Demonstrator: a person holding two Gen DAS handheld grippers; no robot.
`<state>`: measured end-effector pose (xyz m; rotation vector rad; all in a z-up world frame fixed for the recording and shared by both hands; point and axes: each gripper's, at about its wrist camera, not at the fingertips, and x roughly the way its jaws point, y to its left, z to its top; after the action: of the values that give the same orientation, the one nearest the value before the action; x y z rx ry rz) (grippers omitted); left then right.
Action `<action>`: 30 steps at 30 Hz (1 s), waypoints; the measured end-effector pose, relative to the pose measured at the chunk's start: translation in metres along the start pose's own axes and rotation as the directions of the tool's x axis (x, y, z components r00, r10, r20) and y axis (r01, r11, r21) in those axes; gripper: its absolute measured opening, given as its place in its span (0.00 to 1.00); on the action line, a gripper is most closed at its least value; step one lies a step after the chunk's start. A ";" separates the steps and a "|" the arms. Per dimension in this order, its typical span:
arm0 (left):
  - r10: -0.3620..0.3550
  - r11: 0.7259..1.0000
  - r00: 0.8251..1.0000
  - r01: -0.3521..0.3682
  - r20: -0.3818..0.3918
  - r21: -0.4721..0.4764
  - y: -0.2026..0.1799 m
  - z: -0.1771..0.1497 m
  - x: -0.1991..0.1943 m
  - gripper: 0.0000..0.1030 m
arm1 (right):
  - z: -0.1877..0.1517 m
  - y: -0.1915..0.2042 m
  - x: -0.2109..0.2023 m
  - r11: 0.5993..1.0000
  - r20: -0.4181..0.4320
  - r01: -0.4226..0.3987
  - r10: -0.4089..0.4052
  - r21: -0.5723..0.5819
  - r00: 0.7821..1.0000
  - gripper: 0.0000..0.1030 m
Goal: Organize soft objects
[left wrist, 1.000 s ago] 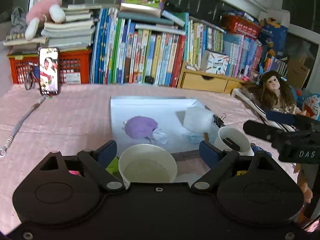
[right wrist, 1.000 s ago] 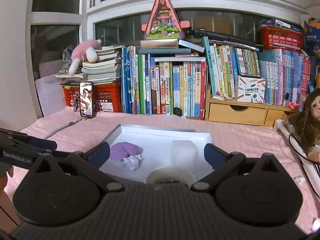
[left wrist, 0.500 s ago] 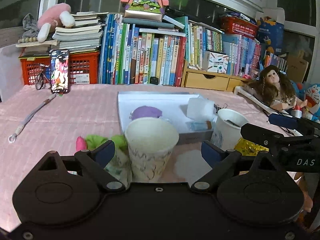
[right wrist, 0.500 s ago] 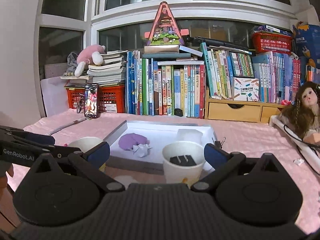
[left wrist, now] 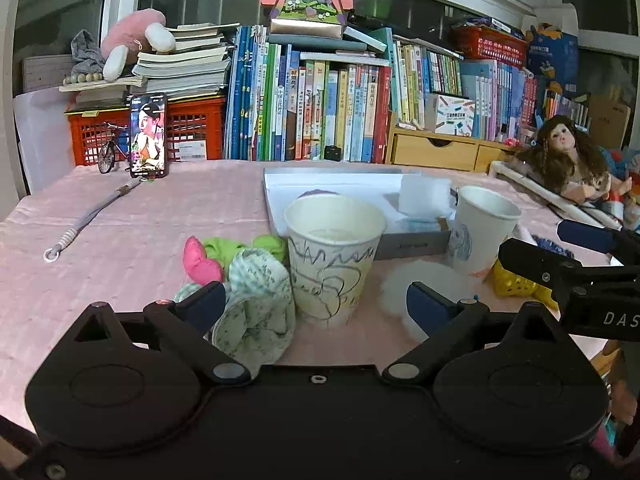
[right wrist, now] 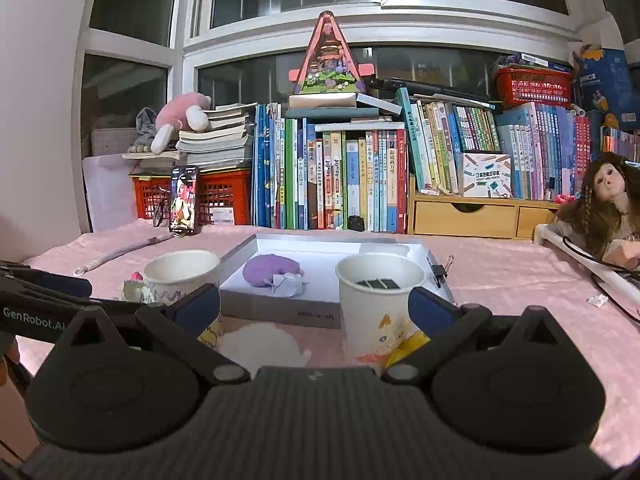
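My left gripper (left wrist: 316,300) is open, low over the pink table, with a scribbled paper cup (left wrist: 334,256) standing just ahead between the jaws. A rolled green-white cloth (left wrist: 256,304) lies by the left fingertip, with a pink and green soft toy (left wrist: 216,254) behind it. My right gripper (right wrist: 314,304) is open, facing a second paper cup (right wrist: 378,304) that holds black clips. A white soft pad (right wrist: 260,346) lies on the table between the cups. A purple soft lump (right wrist: 272,270) and a crumpled paper piece (right wrist: 286,282) lie in the white tray (right wrist: 240,256). A white foam block (left wrist: 424,196) sits in the tray.
A yellow mesh item (left wrist: 516,280) lies right of the second cup (left wrist: 482,228). A binder clip (right wrist: 440,270) lies beside the tray. A doll (right wrist: 604,208) lies at far right. Books (right wrist: 348,180), a red crate (right wrist: 224,200), a phone (right wrist: 184,200) and a lanyard (left wrist: 92,216) stand behind.
Both grippers have drawn back and dropped lower, so both cups are seen from the side and the cloth, soft toy and white pad have come into view. Both stay open.
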<state>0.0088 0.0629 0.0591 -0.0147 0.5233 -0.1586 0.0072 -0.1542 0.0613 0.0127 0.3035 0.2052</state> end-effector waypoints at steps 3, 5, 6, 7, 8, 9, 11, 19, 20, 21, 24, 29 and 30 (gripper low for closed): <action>0.011 1.000 1.000 -0.011 -0.001 0.000 0.003 -0.005 0.001 0.95 | -0.007 0.002 -0.001 1.000 -0.007 -0.007 0.006 -0.008 1.000 1.00; 0.020 1.000 1.000 -0.020 0.002 -0.004 0.005 -0.009 0.001 0.96 | -0.011 0.003 -0.002 1.000 -0.012 -0.012 0.012 -0.016 1.000 1.00; 0.025 1.000 1.000 -0.025 0.005 -0.007 0.006 -0.010 0.001 0.96 | -0.013 0.003 -0.002 1.000 -0.012 -0.012 0.011 -0.017 1.000 1.00; 0.031 0.999 0.999 -0.031 0.009 -0.010 0.007 -0.012 0.001 0.97 | -0.014 0.004 -0.002 1.000 -0.011 -0.011 0.011 -0.018 1.000 1.00; 0.037 0.999 0.999 -0.036 0.014 -0.011 0.008 -0.015 0.002 0.98 | -0.016 0.005 -0.002 1.000 -0.014 -0.014 0.014 -0.021 1.000 1.00; 0.042 0.999 0.999 -0.042 0.017 -0.010 0.009 -0.016 0.002 0.98 | -0.018 0.005 -0.001 1.000 -0.018 -0.017 0.016 -0.024 1.000 1.00; 0.059 0.998 0.998 -0.059 0.021 -0.004 0.010 -0.020 0.003 0.98 | -0.021 0.007 0.000 0.999 -0.027 -0.015 0.014 -0.030 1.000 1.00; 0.105 0.994 0.994 -0.106 0.026 0.015 0.014 -0.028 0.011 0.98 | -0.033 0.011 0.008 0.999 -0.051 -0.027 0.025 -0.036 0.998 1.00; 0.107 0.994 0.994 -0.107 0.022 0.011 0.015 -0.029 0.013 0.98 | -0.034 0.012 0.009 0.999 -0.051 -0.028 0.026 -0.038 0.998 1.00; 0.108 0.994 0.994 -0.108 0.018 0.007 0.016 -0.030 0.015 0.98 | -0.035 0.013 0.011 0.999 -0.049 -0.029 0.027 -0.038 0.998 1.00; 0.117 0.993 0.993 -0.116 0.009 -0.007 0.019 -0.031 0.019 0.97 | -0.037 0.016 0.014 0.998 -0.053 -0.034 0.031 -0.046 0.998 1.00; 0.125 0.992 0.992 -0.125 0.007 -0.022 0.023 -0.031 0.025 0.94 | -0.040 0.021 0.019 0.997 -0.066 -0.050 0.046 -0.060 0.997 0.99; 0.126 0.992 0.992 -0.126 0.006 -0.023 0.023 -0.030 0.026 0.93 | -0.040 0.023 0.020 0.996 -0.069 -0.053 0.049 -0.065 0.996 0.99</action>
<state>0.0193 0.0828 0.0187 -0.0038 0.5166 -0.0292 0.0096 -0.1287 0.0181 -0.0527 0.3633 0.2670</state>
